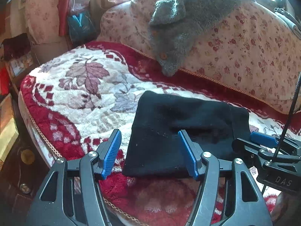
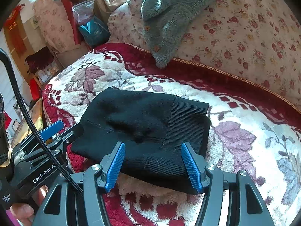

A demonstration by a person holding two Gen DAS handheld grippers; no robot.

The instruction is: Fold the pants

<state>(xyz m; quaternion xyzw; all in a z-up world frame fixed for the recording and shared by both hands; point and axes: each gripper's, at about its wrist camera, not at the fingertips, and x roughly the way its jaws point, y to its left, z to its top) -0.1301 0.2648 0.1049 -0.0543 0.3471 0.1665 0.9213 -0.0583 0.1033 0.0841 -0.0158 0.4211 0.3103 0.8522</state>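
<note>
The black pants lie folded into a compact rectangle on the red and white floral blanket. In the right wrist view the pants show their ribbed waistband on the right side. My left gripper is open at the pants' near left corner, one blue finger over the fabric and the other over the blanket. My right gripper is open, hovering over the near edge by the waistband with nothing pinched. Each gripper shows in the other view: the right gripper and the left gripper.
A grey fleece garment with buttons hangs over a floral cushion behind the pants. The bed's edge drops off at the left, with bags and boxes beyond. A person's hand holds the left gripper.
</note>
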